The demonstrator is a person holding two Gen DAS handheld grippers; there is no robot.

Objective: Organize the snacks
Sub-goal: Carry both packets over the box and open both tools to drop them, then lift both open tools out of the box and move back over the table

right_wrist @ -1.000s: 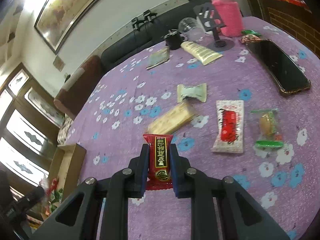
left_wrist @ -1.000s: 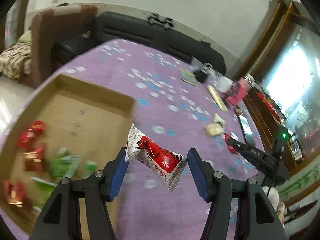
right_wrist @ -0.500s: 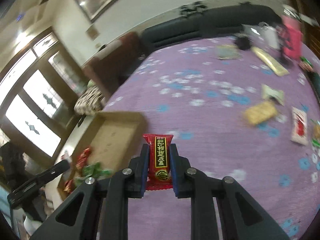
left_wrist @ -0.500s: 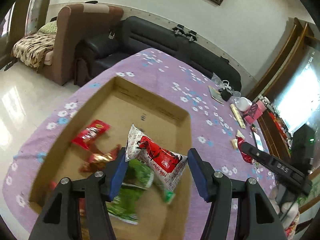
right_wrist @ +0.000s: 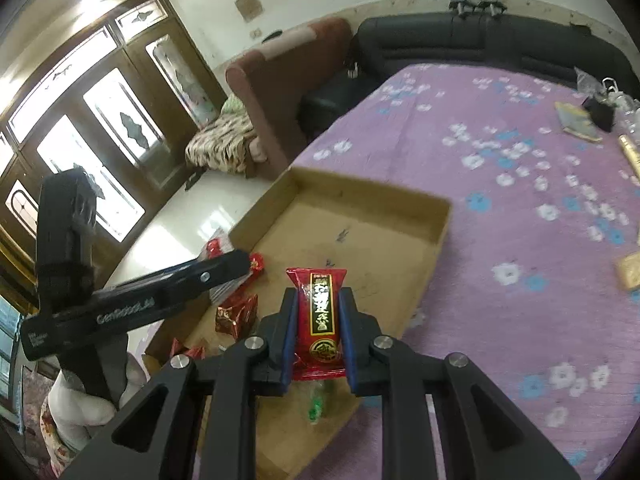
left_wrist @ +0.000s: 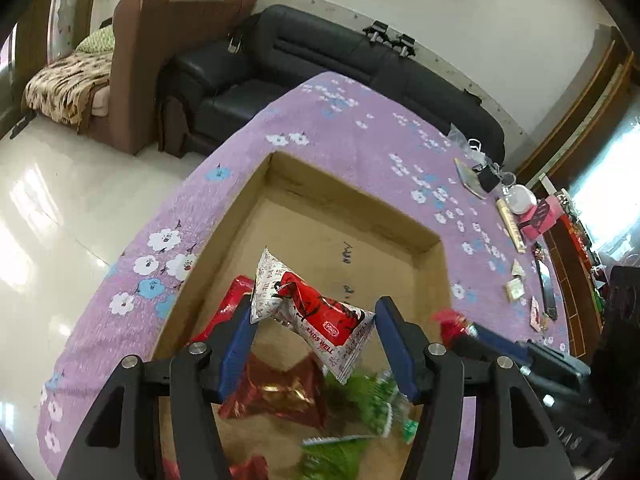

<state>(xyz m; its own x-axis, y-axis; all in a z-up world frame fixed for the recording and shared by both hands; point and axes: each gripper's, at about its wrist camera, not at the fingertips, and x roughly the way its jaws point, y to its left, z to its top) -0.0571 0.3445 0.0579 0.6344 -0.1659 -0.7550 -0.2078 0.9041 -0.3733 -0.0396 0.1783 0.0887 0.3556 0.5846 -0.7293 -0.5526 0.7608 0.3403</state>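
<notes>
Currently over the cardboard box. Left claw spread fairly wide, yet carrying a white-and-red snack packet slung diagonally between the blue pads: upper-left corner against the left pad, lower-right end near the right pad, contact there hard to confirm. Print on the wrapper partly legible, "ENOS WELL", rest too small.

Right claw narrow, clamped on a red snack bar with a black-and-gold label, held upright; bottom edge of the wrapper tucked behind the claw body. Characters on the label not readable.

Box sits on the counter under a purple floral cloth, near its edge. Inside, in the left wrist view: red foil packets and green wrappers, all motion-blurred and partly hidden behind the claw arms, count unclear. Far half of the box floor bare except for some ink scribbles.

Right claw also visible at the right edge of the left view, blurred, with a bit of red wrapper at its tip. Left claw's body crossing the right view, covering the box's near-left corner.

More snacks and a phone further along the counter, small and distorted at the fisheye rim.
</notes>
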